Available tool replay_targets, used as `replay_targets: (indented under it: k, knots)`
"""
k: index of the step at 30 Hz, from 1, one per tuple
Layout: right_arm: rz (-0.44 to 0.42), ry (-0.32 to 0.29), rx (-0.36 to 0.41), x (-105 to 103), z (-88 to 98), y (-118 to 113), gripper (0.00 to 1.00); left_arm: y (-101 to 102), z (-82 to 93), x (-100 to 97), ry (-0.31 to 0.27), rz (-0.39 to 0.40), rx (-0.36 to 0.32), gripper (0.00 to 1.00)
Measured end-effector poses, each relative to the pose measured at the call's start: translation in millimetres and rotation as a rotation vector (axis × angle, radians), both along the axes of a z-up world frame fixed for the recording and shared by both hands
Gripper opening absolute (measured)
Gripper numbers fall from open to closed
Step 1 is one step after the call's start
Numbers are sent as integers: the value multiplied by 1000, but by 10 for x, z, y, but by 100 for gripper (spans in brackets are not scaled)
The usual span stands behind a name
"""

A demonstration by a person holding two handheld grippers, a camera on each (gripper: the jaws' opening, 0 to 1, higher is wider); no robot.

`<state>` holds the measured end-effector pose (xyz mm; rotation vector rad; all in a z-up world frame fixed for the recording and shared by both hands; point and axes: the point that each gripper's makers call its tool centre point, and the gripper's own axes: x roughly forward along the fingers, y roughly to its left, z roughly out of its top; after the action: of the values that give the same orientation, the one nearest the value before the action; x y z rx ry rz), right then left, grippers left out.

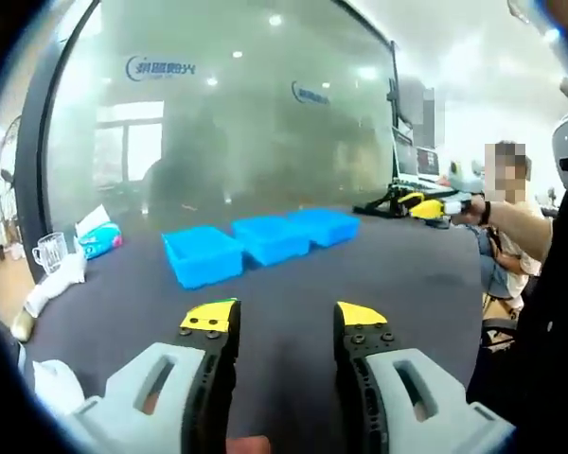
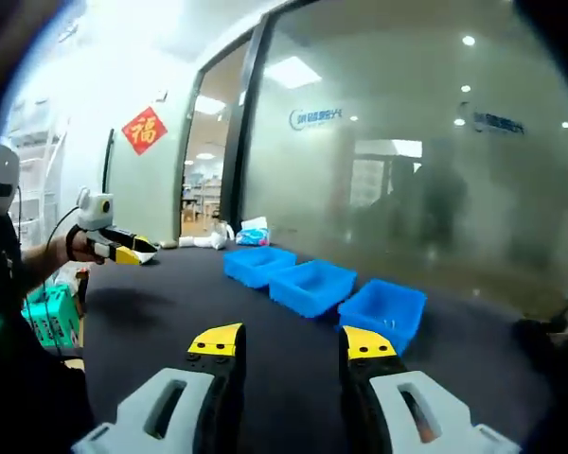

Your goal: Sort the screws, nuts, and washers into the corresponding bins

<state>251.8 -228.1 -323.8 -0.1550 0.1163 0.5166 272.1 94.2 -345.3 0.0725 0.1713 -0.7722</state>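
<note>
left tongs: yellow-tipped, spread wide, holding nothing, above the dark surface. right tongs: the same, wide and empty. three blue bins, side by side in a row mid-surface, well ahead of both tongs; contents cannot be told. glass mug and tissue pack at the surface's far left edge. frosted glass wall behind.

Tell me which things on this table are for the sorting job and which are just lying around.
For the job: three blue bins, left gripper, right gripper.
Lying about: glass mug, tissue pack, white cloth.
</note>
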Motion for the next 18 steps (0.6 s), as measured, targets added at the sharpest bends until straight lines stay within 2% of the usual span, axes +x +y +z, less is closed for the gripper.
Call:
replay_targets:
  k: [7,18]
  knots:
    - [-38,28,23,-103,-155,-194,36,36,-40,-44,4,16,-1,38]
    - [-48,6,43,-132,-79,-196,36,84,-43,-99,3,31,-13,38]
